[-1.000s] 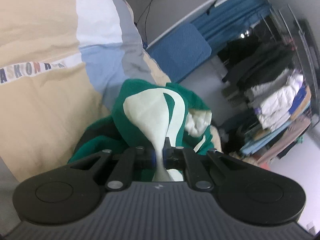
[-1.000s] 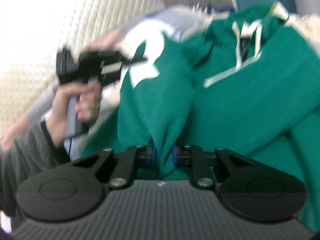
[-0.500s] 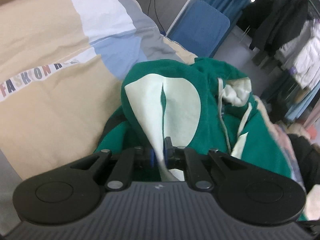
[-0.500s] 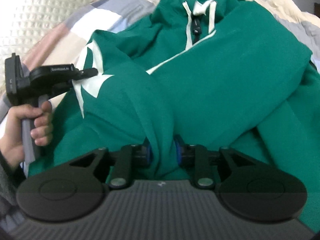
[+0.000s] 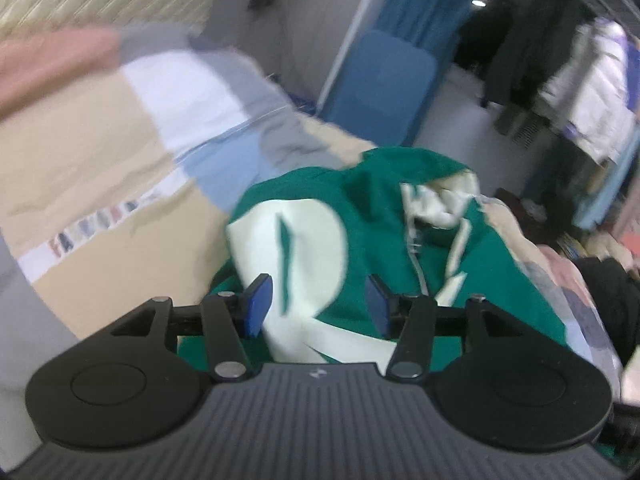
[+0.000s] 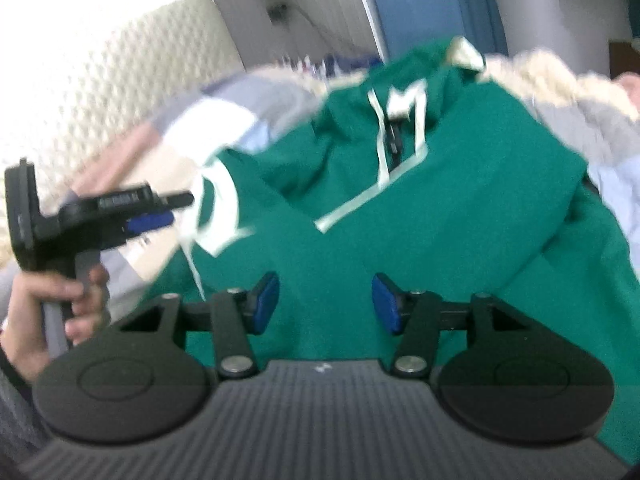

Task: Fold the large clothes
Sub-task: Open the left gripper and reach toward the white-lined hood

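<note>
You've let go with both since a second ago: left gripper (image 5: 316, 310) and right gripper (image 6: 326, 302) fingers are spreading, nothing pinched. The green hoodie (image 6: 440, 208) lies bunched on the bed (image 5: 100, 152). It's soft, floppy fleece, so grab hems or shoulder seams.

Left gripper (image 5: 316, 309) and right gripper (image 6: 326, 303) both angled downward, blue-padded fingers (image 5: 258, 306) parted and opening, pressing on nothing. Left hand (image 6: 52, 312) wrapped around its gripper's handle.
</note>
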Demonstrator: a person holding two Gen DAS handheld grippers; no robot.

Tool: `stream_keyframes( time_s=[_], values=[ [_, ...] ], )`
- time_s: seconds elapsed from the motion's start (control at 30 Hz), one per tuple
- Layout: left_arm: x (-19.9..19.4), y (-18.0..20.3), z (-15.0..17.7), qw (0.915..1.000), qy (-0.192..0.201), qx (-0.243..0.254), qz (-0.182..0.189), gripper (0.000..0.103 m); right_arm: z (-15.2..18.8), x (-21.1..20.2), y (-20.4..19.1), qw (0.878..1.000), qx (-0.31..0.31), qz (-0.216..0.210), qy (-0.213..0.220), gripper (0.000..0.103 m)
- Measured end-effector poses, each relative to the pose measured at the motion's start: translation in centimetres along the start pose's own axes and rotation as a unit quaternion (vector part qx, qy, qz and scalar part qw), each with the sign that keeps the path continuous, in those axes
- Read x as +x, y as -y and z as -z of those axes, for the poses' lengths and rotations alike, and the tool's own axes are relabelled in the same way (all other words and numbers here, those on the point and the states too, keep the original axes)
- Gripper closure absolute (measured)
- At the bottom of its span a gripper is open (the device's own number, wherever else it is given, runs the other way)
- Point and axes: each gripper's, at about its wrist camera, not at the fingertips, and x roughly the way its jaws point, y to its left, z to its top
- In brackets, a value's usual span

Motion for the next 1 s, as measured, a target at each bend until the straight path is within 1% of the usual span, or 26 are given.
stream_keyframes(
  time_s=[0.1,0.13,0.2,0.23,0.27,0.3,0.4,0.57,0.7,0.77,0.87,0.93,1.0],
  values=[
    [-0.4,1.6,1.2,0.9992,-0.015,0.027,0.026,0.046,-0.1,-0.2,-0.7,1.0,-0.009,-0.011,0.018,0.048],
    [-0.4,2.1,1.7,0.9984,-0.023,0.039,0.034,0.046,-0.1,-0.1,-1.0,1.0,-0.015,-0.012,0.018,0.049],
    [0.0,2.8,2.5,0.9973,-0.032,0.055,0.038,0.046,0.0,0.3,-1.3,1.0,-0.021,-0.013,0.01,0.049],
    [0.3,3.1,2.9,0.9968,-0.035,0.062,0.037,0.046,0.1,0.5,-1.4,1.0,-0.022,-0.011,0.005,0.05],
    [0.5,3.4,3.2,0.9964,-0.037,0.068,0.034,0.046,0.3,0.8,-1.4,1.0,-0.023,-0.007,-0.002,0.054],
    [0.7,3.6,3.6,0.9961,-0.037,0.073,0.032,0.046,0.4,1.1,-1.4,1.0,-0.024,-0.001,-0.01,0.054],
    [1.4,4.1,4.3,0.9947,-0.04,0.091,0.027,0.046,1.0,2.2,-0.9,0.999,-0.018,0.017,-0.037,0.055],
    [3.1,4.5,5.3,0.9912,-0.06,0.117,0.012,0.046,2.0,4.5,0.1,0.995,-0.008,0.04,-0.087,0.058],
    [4.8,4.9,6.0,0.9871,-0.08,0.139,-0.003,0.046,2.6,6.0,0.9,0.993,0.0,0.045,-0.106,0.058],
    [5.5,5.0,6.2,0.9855,-0.083,0.148,-0.008,0.046,2.6,6.4,1.2,0.993,0.004,0.045,-0.108,0.058],
    [5.5,5.1,6.1,0.9862,-0.078,0.146,-0.006,0.045,2.4,6.2,1.7,0.994,0.023,0.038,-0.103,0.058],
    [4.8,5.2,5.7,0.9865,-0.076,0.145,0.005,0.041,2.0,5.4,1.8,0.995,0.037,0.029,-0.091,0.057],
    [3.7,5.2,5.2,0.9876,-0.072,0.138,0.019,0.041,1.4,4.2,1.9,0.996,0.048,0.023,-0.074,0.056]
  ],
)
